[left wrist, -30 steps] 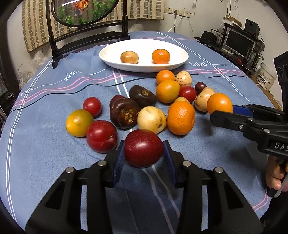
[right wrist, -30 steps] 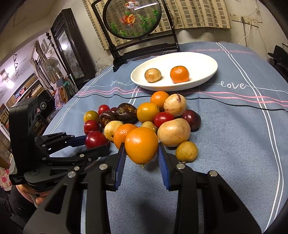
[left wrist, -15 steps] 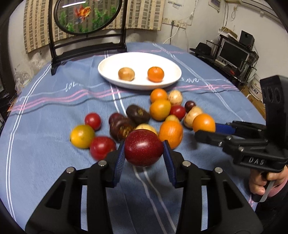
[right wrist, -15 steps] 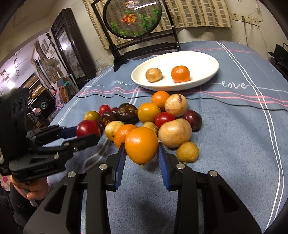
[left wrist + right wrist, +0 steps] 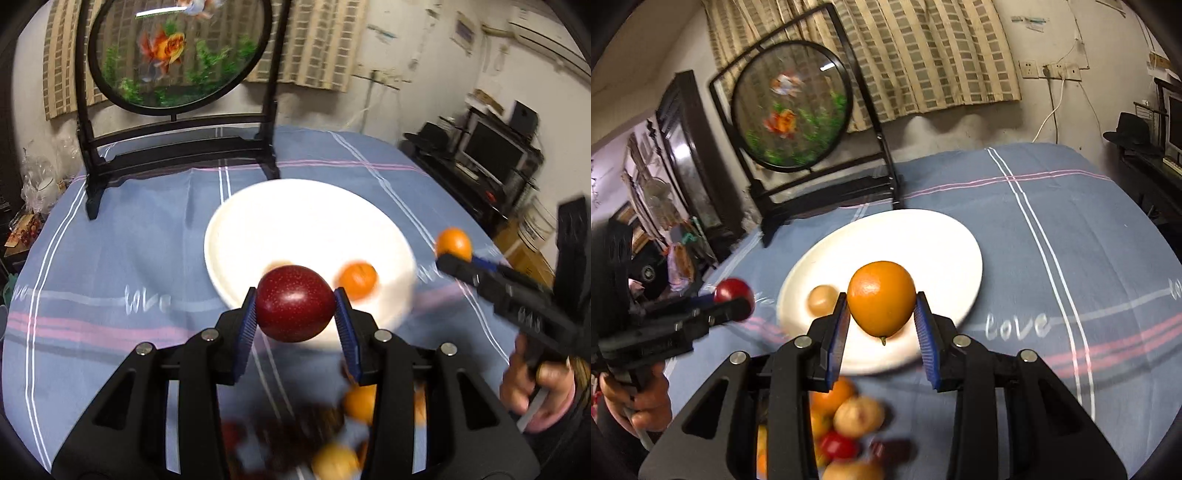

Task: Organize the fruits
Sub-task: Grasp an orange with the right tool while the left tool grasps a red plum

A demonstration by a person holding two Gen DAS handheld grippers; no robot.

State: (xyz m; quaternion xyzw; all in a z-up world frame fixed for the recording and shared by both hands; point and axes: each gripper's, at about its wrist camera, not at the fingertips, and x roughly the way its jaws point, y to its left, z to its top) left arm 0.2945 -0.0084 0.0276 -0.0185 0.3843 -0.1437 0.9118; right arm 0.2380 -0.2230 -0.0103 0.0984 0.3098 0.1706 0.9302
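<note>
The word "love" (image 5: pixel 1015 325) is stitched in white on the blue striped cloth covering my surface (image 5: pixel 1089 229), at about four o'clock from the white plate (image 5: pixel 945 236); my left view shows it again at nine o'clock from the plate.

Only my right view shows the pale round fruit (image 5: pixel 822 299) on the plate clearly; in my left view the red fruit hides most of it. Only my left view shows the small orange (image 5: pixel 357 280) on the plate, blurred.

My left claw (image 5: pixel 295 317) is clamped narrowly on a dark red fruit (image 5: pixel 293 302), held above the plate's near rim. My right claw (image 5: pixel 881 317) grips an orange fruit (image 5: pixel 881 297) over the plate. Loose fruits (image 5: pixel 857 415) lie blurred at six o'clock.
</note>
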